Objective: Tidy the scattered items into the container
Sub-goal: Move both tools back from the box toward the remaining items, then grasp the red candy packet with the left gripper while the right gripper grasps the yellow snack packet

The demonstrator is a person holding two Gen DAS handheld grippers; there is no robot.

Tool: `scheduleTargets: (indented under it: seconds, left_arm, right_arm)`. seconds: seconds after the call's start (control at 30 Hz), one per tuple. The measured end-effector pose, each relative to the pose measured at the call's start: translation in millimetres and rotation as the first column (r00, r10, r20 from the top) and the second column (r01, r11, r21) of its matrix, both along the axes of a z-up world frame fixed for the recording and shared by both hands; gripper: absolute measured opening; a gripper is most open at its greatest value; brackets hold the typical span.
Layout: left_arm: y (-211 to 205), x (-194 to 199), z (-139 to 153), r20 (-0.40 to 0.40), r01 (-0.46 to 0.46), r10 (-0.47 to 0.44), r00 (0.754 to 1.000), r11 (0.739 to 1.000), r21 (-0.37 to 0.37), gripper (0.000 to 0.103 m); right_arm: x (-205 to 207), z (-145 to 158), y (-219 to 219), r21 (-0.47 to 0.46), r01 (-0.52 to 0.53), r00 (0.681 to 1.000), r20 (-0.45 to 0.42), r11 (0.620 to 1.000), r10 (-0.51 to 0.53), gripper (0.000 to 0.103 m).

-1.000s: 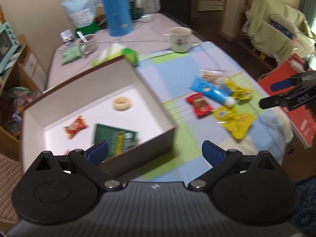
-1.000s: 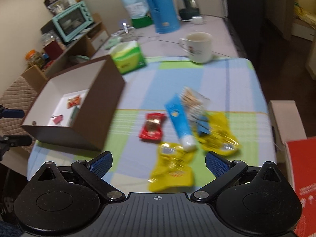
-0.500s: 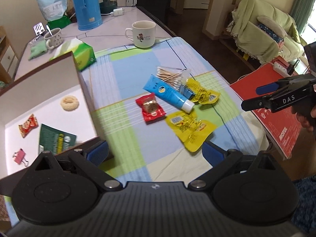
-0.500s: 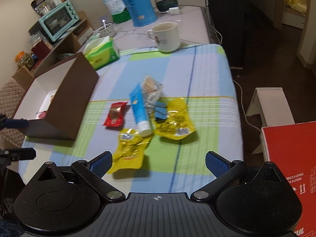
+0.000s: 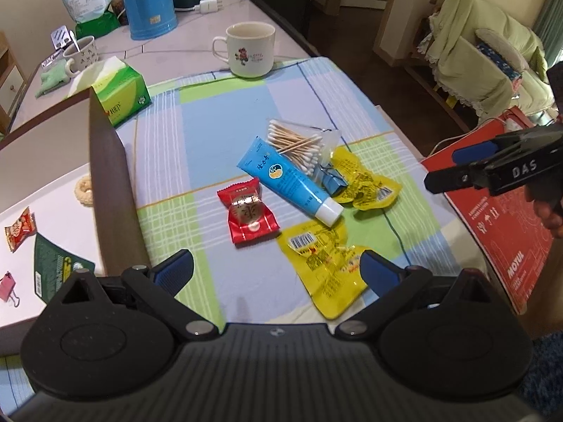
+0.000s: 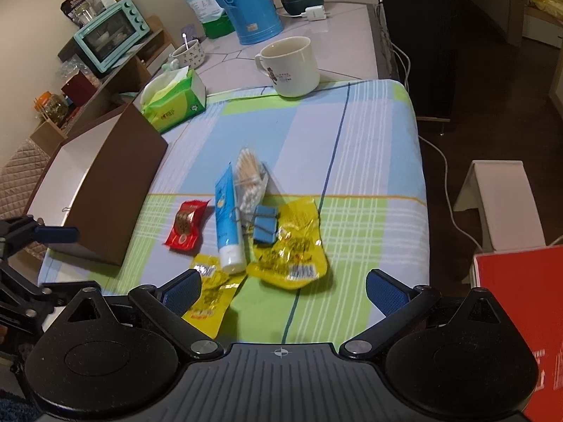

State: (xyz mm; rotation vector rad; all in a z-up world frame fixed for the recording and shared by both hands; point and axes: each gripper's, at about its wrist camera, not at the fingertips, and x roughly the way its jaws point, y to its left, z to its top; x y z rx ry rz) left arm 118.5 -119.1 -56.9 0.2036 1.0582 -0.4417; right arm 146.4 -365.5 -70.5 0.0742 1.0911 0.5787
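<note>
Six loose items sit bunched mid-tabletop on the checked cloth (image 5: 225, 140), so the tidying looks partway: some things lie in the box (image 5: 105, 176), some outside. Box stands at the left edge, open top, brown wall toward the pile, so a short carry from the pile. Inside on its white floor: ring snack (image 5: 84, 189), red candy (image 5: 19, 228), green sachet (image 5: 52, 270), pink clip (image 5: 7, 283)

Outside: red packet (image 5: 248, 211) nearest the box wall, lying alone, easiest to pinch. Tube (image 5: 290, 183) lies diagonal, cap toward the near edge, just beside the packet. Swab bag (image 5: 299, 142) is behind the tube and partly under it. Blue clip (image 6: 264, 224) rests on the far yellow pouch (image 6: 292, 249). Near yellow pouch (image 5: 325, 263) lies closest to the near edge, its corner touching the tube cap; flat foil, likely slippery

Left gripper (image 5: 276, 270): jaws spread wide, nothing between them, hanging over the near edge facing the packet and near pouch. Right gripper (image 6: 283, 290): jaws spread too, empty, above the near edge facing the far pouch. In the left view it floats off the right edge over a red carton (image 5: 499, 232)

Mug (image 5: 250, 49), tissue pack (image 5: 118, 96), flask (image 5: 146, 0) sit at the far end, apart from the pile; probably not for tidying
</note>
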Motion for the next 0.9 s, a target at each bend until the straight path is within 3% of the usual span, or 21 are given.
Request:
scheduleTargets:
  seconds: [0.23,0.63,0.73,0.8,0.83,0.9]
  left_arm:
    - [-11,42,-30,-0.043,-0.060,0.062,0.997,0.997,0.054,0.096]
    - [-24,95,-80,-0.119,-0.125,0.139,0.983,0.986,0.114,0.078]
    - [-22,103,-90,-0.129,-0.141,0.157,0.979,0.982,0.125,0.070]
    - [-20,107,-97,-0.132,-0.151,0.167,0.977,0.981,0.126,0.051]
    - [-19,107,-98,-0.128,-0.154,0.170,0.977,0.980,0.123,0.050]
    - [-16,106,-96,-0.114,-0.155,0.168,0.979,0.981,0.116,0.037]
  right_arm:
    - [37,-11,-4,0.003,0.009,1.000,-0.024,1.000,-0.009,0.102]
    - [83,-33,-12,-0.004,0.025,0.997,-0.073,1.000,-0.025,0.102]
    - [91,-37,-13,-0.004,0.028,0.996,-0.081,1.000,-0.029,0.102]
    - [96,-39,-13,0.001,0.028,0.996,-0.086,1.000,-0.028,0.102]
    - [97,-40,-12,0.007,0.026,0.996,-0.088,1.000,-0.026,0.102]
    - [100,-42,-9,0.018,0.018,0.995,-0.097,1.000,-0.016,0.102]
